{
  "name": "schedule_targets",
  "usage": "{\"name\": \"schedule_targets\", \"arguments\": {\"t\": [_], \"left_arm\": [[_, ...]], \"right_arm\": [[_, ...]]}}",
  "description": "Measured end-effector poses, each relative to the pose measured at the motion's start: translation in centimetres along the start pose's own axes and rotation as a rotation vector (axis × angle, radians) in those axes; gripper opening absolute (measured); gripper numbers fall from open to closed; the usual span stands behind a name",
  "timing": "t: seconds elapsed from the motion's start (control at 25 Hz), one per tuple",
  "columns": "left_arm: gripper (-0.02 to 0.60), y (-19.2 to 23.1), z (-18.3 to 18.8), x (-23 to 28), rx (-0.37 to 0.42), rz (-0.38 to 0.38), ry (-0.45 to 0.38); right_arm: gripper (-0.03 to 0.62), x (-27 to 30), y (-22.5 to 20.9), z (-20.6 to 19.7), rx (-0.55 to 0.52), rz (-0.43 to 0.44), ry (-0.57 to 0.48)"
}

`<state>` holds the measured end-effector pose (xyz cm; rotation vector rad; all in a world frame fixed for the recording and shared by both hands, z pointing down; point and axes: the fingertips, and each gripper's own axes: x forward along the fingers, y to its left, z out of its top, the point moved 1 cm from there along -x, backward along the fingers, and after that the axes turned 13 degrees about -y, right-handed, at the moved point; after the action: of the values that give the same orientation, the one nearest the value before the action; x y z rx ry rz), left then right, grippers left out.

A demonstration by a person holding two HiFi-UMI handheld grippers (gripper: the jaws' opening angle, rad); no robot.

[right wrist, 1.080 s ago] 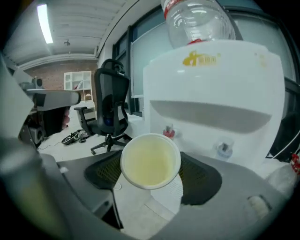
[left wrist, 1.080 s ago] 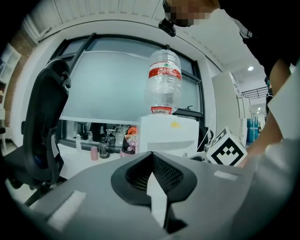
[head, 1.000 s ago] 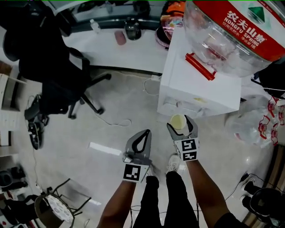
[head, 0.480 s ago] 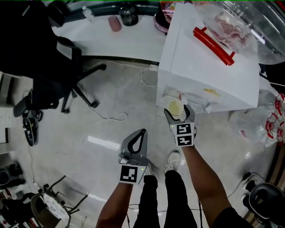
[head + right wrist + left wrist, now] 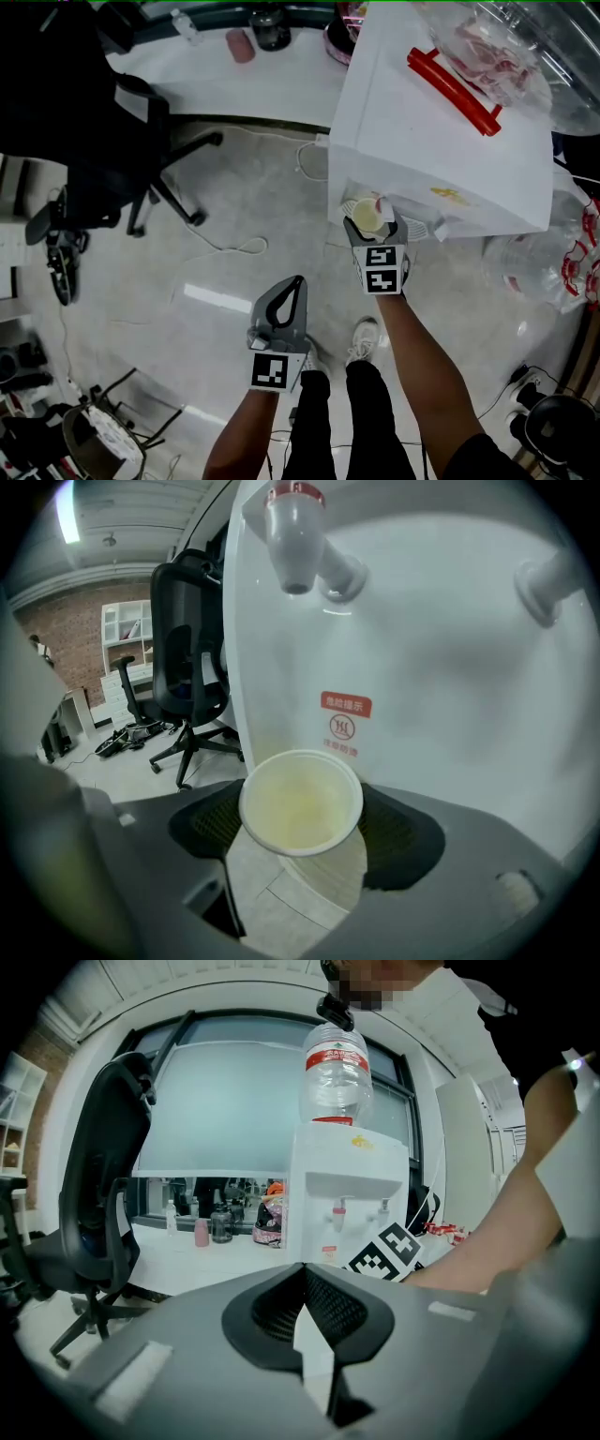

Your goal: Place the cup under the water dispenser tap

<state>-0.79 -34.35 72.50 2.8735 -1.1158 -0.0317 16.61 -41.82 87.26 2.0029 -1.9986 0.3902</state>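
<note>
My right gripper (image 5: pixel 373 229) is shut on a white paper cup (image 5: pixel 365 217), empty and upright, right at the front of the white water dispenser (image 5: pixel 441 141). In the right gripper view the cup (image 5: pixel 302 802) sits between the jaws, below and slightly in front of the red-capped tap (image 5: pixel 295 536). A second tap (image 5: pixel 553 578) sticks out further right. My left gripper (image 5: pixel 298 281) hangs lower left over the floor, shut with nothing in it. In the left gripper view its jaws meet at the tip, and the dispenser (image 5: pixel 345 1194) stands beyond them with its bottle (image 5: pixel 336 1063) on top.
A black office chair (image 5: pixel 112 141) stands at the left. Behind it, a white desk (image 5: pixel 272 94) carries bottles. A cable (image 5: pixel 234 248) trails across the floor. Plastic bags (image 5: pixel 553 262) lie right of the dispenser. The person's shoe (image 5: pixel 366 337) is below the grippers.
The right gripper carried the cup forward and down, from in front of the dispenser to close under its taps. The left gripper sank a little and stayed shut.
</note>
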Motion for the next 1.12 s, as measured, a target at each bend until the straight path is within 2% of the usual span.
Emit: {"name": "schedule_targets", "arguments": {"t": [0.04,0.2,0.4,0.6,0.68,0.76,0.88,0.96,1.12], "left_arm": [[0.018,0.0,0.2,0.1,0.000,0.001,-0.002],[0.018,0.0,1.0,0.2,-0.002,0.002,-0.004],[0.018,-0.1,3.0,0.4,-0.014,-0.011,-0.017],[0.018,-0.4,5.4,0.4,-0.045,-0.027,-0.042],[0.018,-0.5,6.1,0.0,-0.034,-0.040,-0.035],[0.018,-0.8,7.0,-0.2,-0.017,-0.052,-0.030],[0.018,-1.5,8.8,-0.5,-0.030,-0.050,-0.037],[0.018,-1.7,10.3,-0.9,-0.045,-0.048,-0.042],[0.018,-1.8,12.4,-1.8,-0.059,-0.043,-0.037]], "right_arm": [[0.378,0.0,0.1,-0.2,0.001,0.001,0.006],[0.485,-0.3,0.4,-0.5,0.009,0.017,0.021],[0.491,-3.3,1.0,1.3,-0.007,0.025,0.005],[0.469,-7.8,3.6,4.7,-0.055,0.112,-0.044],[0.453,-10.1,5.2,6.5,-0.073,0.154,-0.072],[0.425,-12.4,6.4,8.6,-0.080,0.184,-0.106],[0.313,-16.1,7.7,11.9,-0.084,0.209,-0.162],[0.240,-18.2,8.4,14.2,-0.079,0.202,-0.196],[0.137,-21.3,9.0,18.7,-0.085,0.161,-0.258]]}}
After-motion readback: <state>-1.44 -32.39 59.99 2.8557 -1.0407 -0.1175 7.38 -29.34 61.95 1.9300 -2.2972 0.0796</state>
